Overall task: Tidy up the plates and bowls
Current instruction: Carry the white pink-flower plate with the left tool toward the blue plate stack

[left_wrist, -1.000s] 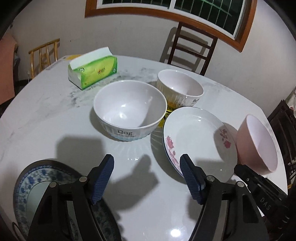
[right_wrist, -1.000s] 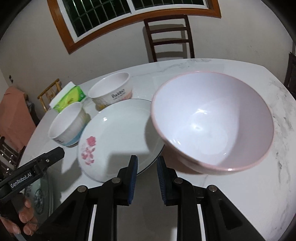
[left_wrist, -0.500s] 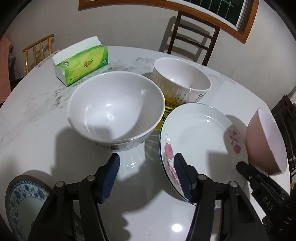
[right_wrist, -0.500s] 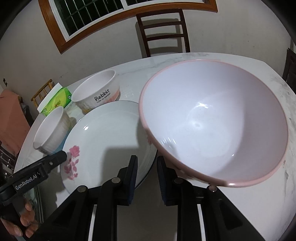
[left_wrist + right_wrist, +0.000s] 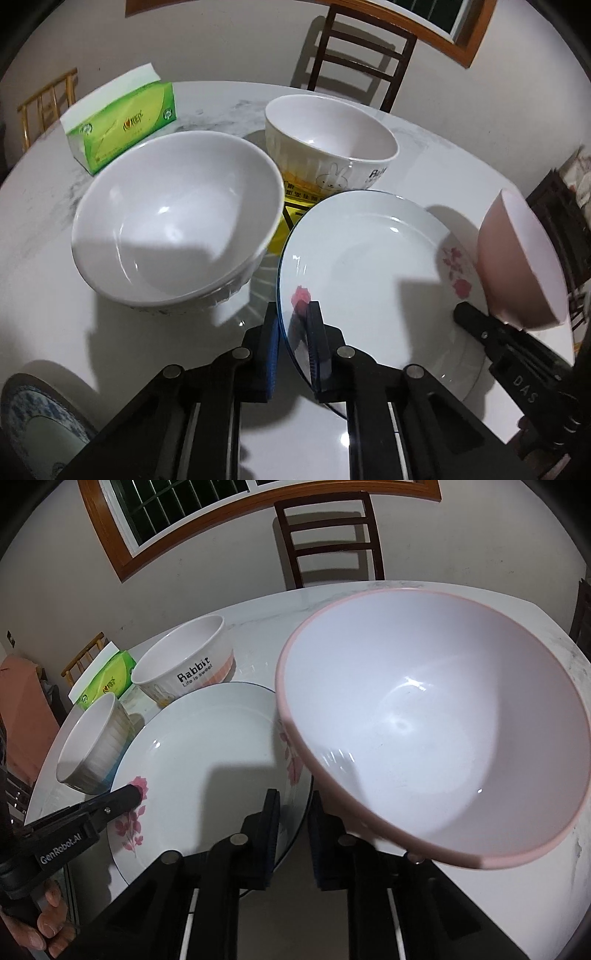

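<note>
The left tongs (image 5: 292, 345) pinch the near rim of the flowered plate (image 5: 373, 266) on the desk (image 5: 44, 229), while the right tongs (image 5: 295, 834), pressed onto the pink bowl (image 5: 443, 716), hold it tilted over the plate's right edge, nearer that side.

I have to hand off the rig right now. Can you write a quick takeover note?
Left gripper: shut on the near rim of the flowered plate.
Right gripper: holds the pink bowl by its rim, tilted, above the plate's right edge.
On the table: white bowl, rabbit bowl, blue-patterned plate at near left.
Done: nothing stacked yet.
Left: group the plates, nest the bowls.
</note>
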A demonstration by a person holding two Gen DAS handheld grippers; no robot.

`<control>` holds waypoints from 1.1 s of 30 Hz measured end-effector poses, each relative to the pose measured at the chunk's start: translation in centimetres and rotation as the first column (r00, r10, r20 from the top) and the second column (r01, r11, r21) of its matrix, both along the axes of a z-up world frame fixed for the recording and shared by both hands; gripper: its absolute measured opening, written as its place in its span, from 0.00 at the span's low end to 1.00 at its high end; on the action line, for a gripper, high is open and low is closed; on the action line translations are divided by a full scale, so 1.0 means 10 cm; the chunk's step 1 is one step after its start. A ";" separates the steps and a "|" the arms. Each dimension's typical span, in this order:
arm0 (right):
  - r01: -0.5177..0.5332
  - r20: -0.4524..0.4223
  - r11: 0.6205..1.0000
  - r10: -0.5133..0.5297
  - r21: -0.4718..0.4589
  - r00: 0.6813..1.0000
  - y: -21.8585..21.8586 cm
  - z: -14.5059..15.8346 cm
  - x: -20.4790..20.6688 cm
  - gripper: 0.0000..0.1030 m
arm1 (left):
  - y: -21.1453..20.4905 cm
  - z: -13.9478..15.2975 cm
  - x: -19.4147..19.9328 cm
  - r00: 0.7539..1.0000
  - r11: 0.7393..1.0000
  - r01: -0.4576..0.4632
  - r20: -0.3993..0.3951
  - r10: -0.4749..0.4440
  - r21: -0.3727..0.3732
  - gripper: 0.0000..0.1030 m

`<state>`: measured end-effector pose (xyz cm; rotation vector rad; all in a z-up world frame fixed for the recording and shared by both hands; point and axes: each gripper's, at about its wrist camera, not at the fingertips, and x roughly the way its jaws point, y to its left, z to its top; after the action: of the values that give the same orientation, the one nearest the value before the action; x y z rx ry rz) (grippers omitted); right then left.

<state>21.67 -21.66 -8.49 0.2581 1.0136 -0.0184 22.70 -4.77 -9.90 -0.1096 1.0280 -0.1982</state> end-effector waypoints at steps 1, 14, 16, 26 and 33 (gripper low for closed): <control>-0.002 -0.003 1.000 0.002 0.000 1.000 0.00 0.00 0.00 0.15 | 0.00 0.00 0.01 1.000 1.000 0.004 0.000 -0.004 0.000 0.11; -0.011 -0.056 1.000 0.012 0.009 0.998 -0.01 0.04 -0.30 0.15 | 0.00 0.02 -0.23 0.993 0.996 0.084 -0.089 -0.084 -0.001 0.11; -0.016 -0.065 1.000 0.017 0.012 0.998 -0.02 0.05 -0.39 0.15 | 0.00 0.02 -0.32 0.990 0.995 0.097 -0.105 -0.097 -0.006 0.11; -0.054 -0.127 0.998 0.056 0.018 0.990 -0.04 0.10 -0.81 0.15 | -0.01 0.03 -0.81 0.973 0.988 0.150 -0.173 -0.153 -0.032 0.12; -0.065 -0.168 0.997 0.071 0.039 0.983 -0.06 0.12 -0.98 0.14 | 0.04 0.01 -1.04 0.962 0.984 0.169 -0.210 -0.175 -0.050 0.12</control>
<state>11.90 -22.24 -7.32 0.2550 1.1926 0.0394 12.35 -4.35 -9.79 -0.0707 1.2507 -0.3669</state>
